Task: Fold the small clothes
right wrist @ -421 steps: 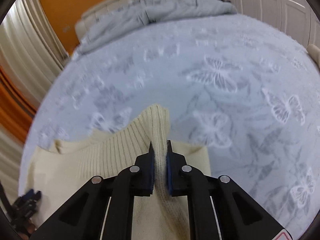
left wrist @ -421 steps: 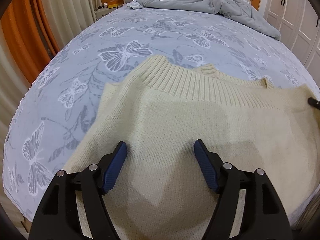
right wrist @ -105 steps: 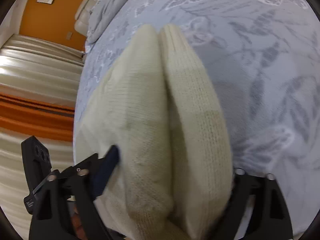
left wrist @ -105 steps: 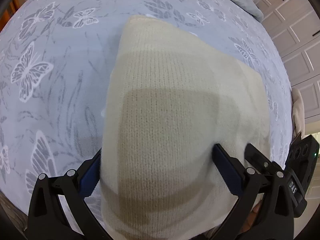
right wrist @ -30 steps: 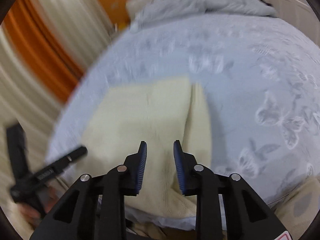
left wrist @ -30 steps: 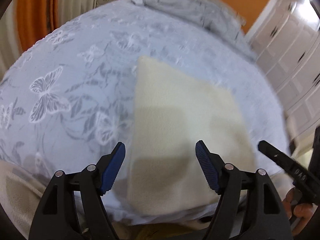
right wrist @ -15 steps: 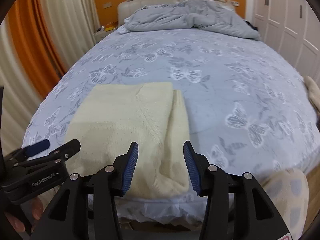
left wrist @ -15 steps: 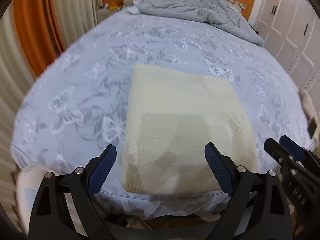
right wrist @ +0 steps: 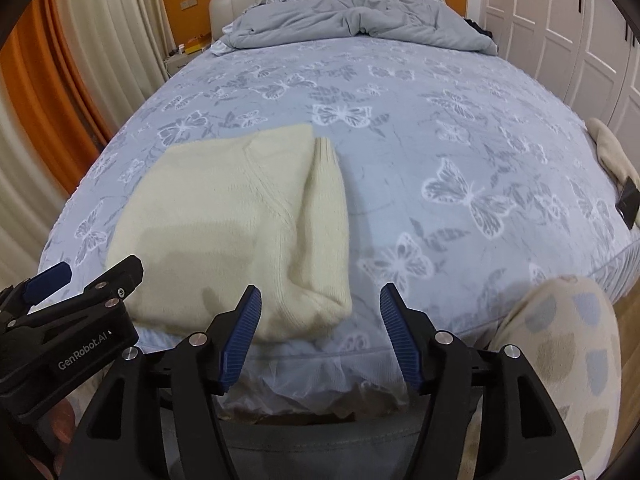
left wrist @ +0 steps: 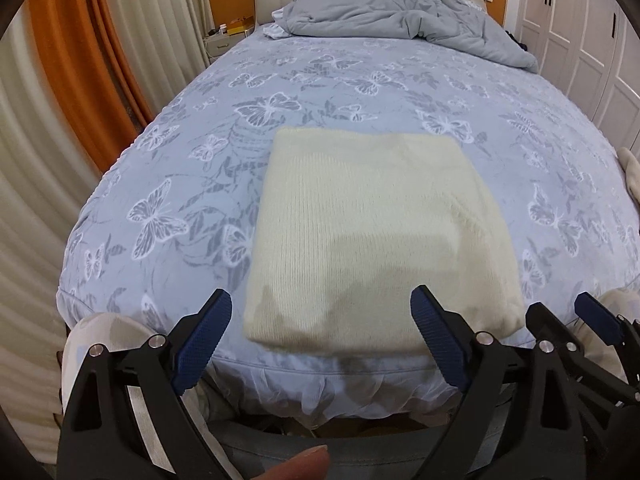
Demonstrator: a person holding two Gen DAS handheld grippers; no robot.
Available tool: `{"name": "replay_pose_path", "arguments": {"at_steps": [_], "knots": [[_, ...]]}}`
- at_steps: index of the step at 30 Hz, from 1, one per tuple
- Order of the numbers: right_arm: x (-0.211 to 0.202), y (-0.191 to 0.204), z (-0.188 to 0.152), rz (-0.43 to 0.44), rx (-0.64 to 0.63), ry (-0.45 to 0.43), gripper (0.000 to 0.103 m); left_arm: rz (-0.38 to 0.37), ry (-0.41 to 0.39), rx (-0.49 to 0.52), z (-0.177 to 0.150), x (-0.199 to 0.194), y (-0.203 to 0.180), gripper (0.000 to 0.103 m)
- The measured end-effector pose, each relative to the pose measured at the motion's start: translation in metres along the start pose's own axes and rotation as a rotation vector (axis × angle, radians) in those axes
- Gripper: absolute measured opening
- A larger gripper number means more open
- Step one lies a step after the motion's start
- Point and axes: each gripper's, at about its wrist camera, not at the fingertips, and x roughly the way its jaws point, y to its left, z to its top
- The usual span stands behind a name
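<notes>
**Sweater folded, both grippers clear of it**

With nothing between its blue pads, the left gripper stands wide apart at the foot of the bed, and the right gripper beside it has just been opening, its jaws apart and empty too. Just beyond both sets of fingertips lies the cream sweater, folded to a compact rectangle flat on the butterfly bedspread, its near edge close to the mattress edge. It lies straight ahead of the left gripper; from the right gripper it lies ahead and to the left, a folded sleeve running away from the viewer along its right side. So neither hand looks clearly nearer. Farther off, a grey duvet is heaped against the headboard.
</notes>
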Motion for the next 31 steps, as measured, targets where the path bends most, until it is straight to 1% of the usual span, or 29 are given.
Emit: {"name": "replay_pose_path", "arguments": {"at_steps": [7, 10, 18, 31], "knots": [[-0.002, 0.002, -0.007, 0.003, -0.014, 0.016, 0.061, 0.014, 0.017, 0.006, -0.008, 0.000, -0.001, 0.089], [-0.002, 0.002, -0.008, 0.005, -0.014, 0.017, 0.061, 0.010, 0.033, -0.002, -0.011, 0.001, 0.001, 0.089], [-0.003, 0.005, -0.015, 0.003, -0.022, 0.043, 0.061, 0.029, 0.066, -0.035, -0.019, 0.005, 0.007, 0.088], [-0.001, 0.008, -0.018, -0.002, -0.042, 0.059, 0.062, 0.029, 0.061, -0.005, -0.025, 0.004, 0.004, 0.087]]}}
